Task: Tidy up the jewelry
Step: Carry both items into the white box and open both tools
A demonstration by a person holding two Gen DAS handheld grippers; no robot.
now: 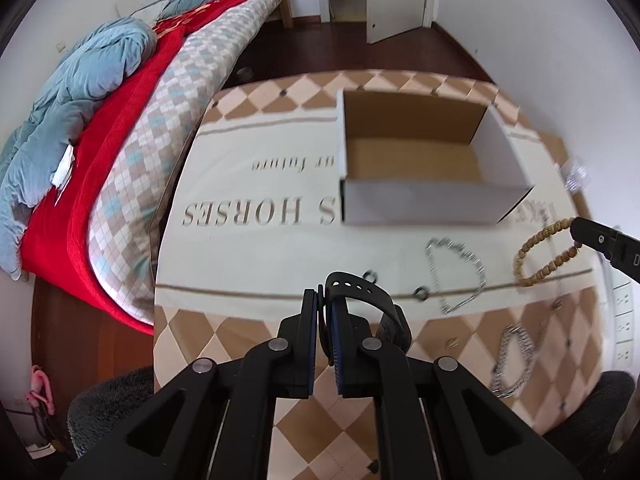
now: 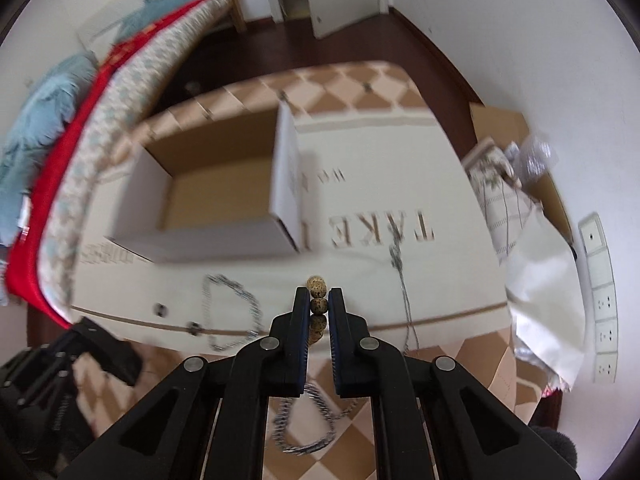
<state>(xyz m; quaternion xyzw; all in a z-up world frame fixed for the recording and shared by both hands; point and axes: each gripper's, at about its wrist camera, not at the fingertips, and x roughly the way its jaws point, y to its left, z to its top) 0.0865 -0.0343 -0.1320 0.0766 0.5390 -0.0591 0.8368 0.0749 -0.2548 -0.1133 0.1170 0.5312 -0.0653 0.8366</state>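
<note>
**Op:** Left gripper [image 1: 325, 300] is clamped on the black watch strap [image 1: 362, 290]; jaws nearly together, strap looping out to the right of the fingers, watch body hanging beside the right finger. I've got it lifted over the near edge of the table [image 1: 248, 248].

**Eng:** Right side?

**Op:** Right gripper [image 2: 319, 298] is pinched on the wooden bead bracelet [image 2: 317, 286], beads squeezed between the pads, one bead poking past the tips. From the left wrist view I see the bracelet [image 1: 546, 252] dangling as a loop off the right claw's tip.

**Eng:** What's loose on the cloth?

**Op:** Nearest me, a silver chain bracelet [image 2: 306, 420] under the right fingers, on the checked border. Further out, a silver chain necklace [image 1: 456, 274] lying in a D-shaped loop on the cream part, between both grippers. Two small dark rings [image 2: 160, 309] near its left side. A thin chain [image 2: 402, 292] runs from under "TAKE" toward me on the right.

**Eng:** Box?

**Op:** Open cardboard box [image 1: 416, 204] sits beyond the necklace, mid-table, white outside, brown inside. Blurry, but nothing visible in it. Bed [image 1: 132, 152] with red blanket beyond, left of the table.
</note>
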